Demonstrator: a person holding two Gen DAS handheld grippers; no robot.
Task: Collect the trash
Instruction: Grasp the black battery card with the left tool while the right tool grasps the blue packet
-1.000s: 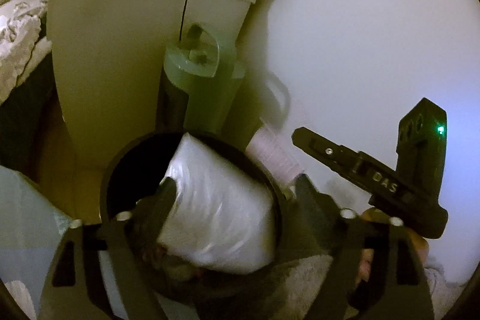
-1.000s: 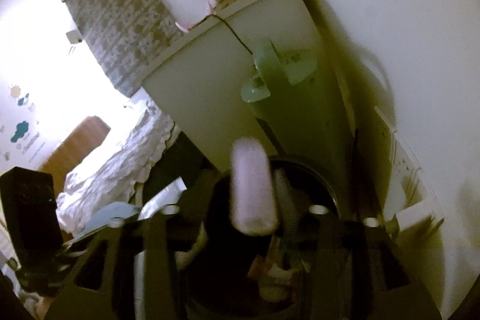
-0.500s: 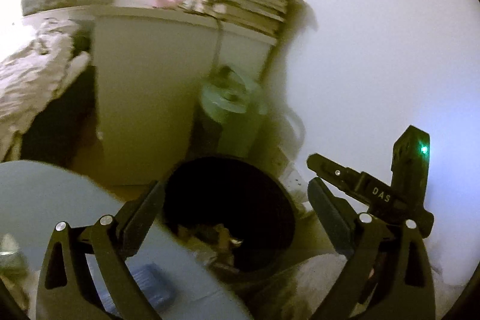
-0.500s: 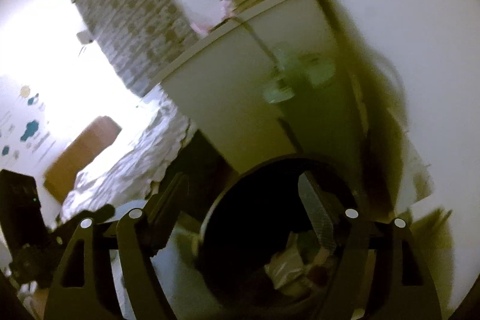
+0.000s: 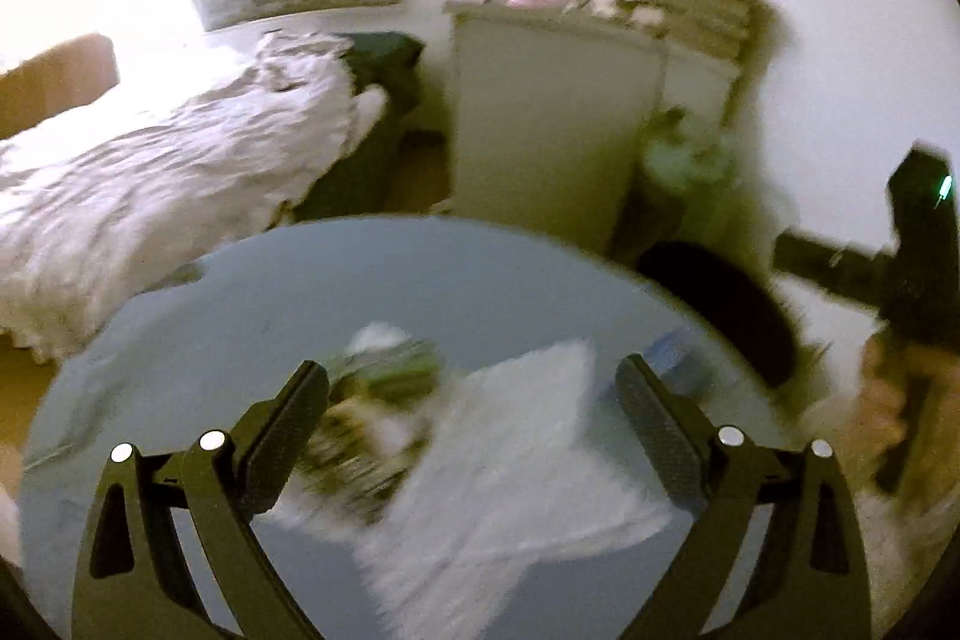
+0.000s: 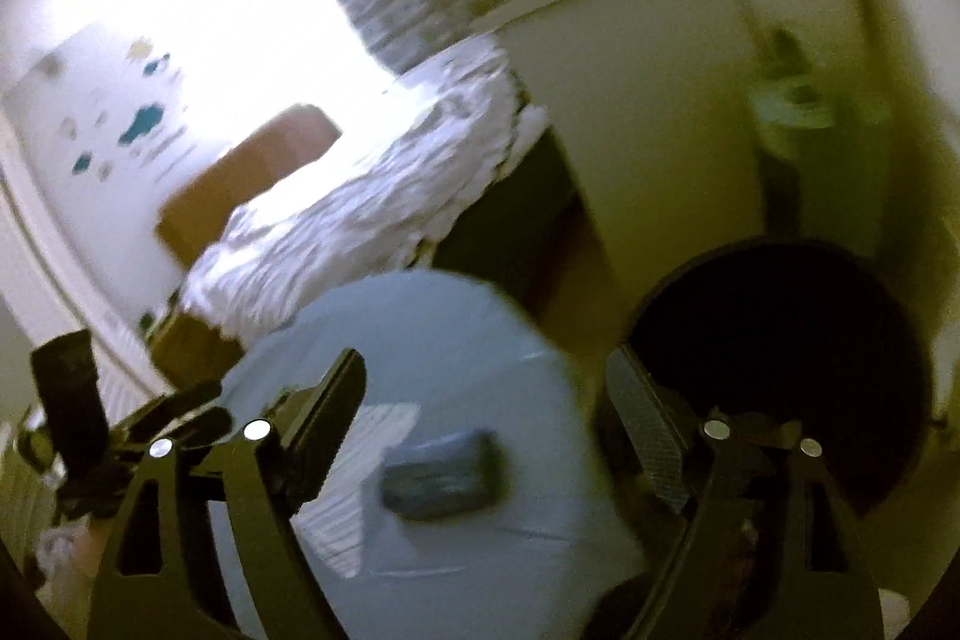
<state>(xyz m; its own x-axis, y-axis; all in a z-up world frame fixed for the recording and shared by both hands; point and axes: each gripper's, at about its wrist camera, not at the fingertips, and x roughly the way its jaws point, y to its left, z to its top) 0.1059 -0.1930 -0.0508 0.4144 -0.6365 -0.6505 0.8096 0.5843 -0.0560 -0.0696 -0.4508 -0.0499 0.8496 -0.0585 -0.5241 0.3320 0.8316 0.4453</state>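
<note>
Trash remains on the round blue tabletop (image 5: 252, 292): a white plastic bag (image 5: 510, 466), a crumpled green wrapper (image 5: 372, 406) beside it, and a small dark blue packet (image 6: 441, 472) nearer the tabletop's edge. The black bin (image 6: 780, 358) stands on the floor just beside the tabletop, against a white cabinet (image 5: 540, 124). A second ago both claws hung over the bin, one with a white bag between its pads, the other above a pale roll; now both views have swung back to the tabletop, so that drop looks finished and another pickup is starting. The left claw (image 5: 474, 400) is spread wide and empty above the white bag and wrapper, touching neither. The right claw (image 6: 480, 400) has just been opening; it is apart and empty, above the blue packet.
</note>
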